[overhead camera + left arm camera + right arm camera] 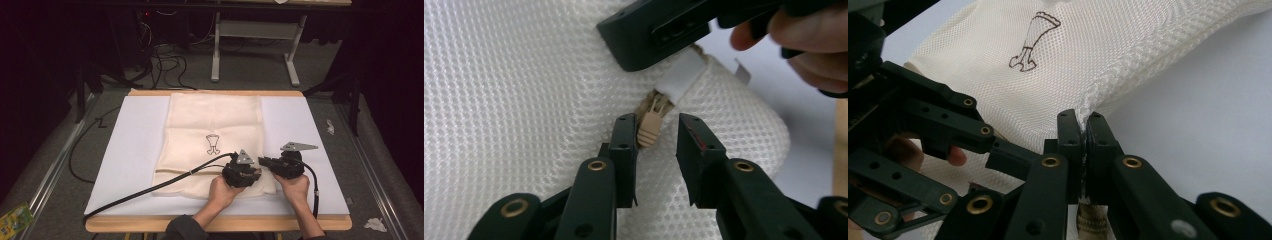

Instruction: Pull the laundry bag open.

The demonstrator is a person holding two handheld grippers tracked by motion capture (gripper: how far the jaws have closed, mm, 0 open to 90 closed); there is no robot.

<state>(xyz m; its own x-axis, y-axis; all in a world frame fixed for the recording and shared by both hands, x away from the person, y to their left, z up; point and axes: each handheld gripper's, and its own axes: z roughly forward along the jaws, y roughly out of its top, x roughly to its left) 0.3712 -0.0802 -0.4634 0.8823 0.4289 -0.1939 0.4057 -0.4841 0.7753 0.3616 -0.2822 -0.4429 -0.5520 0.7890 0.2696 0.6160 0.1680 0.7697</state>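
High view: mesh bag point(215, 135) flat on white table point(300, 125); left gripper point(242, 172) and right gripper point(280, 165) side by side at near right corner of bag.

Left gripper view: zipper pull point(647, 131) between half-open jaws, touching left jaw, not yet pinched; long axis pointing along jaws toward zipper end. Left hand nearer for pull.

Right gripper view: jaws clamped tight on bag edge point(1098, 102), anchoring corner beside zipper.

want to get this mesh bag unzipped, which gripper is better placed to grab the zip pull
Left. The left gripper has its open jaws on either side of the tan zip pull. The right gripper is shut on the bag edge, holding it in place.
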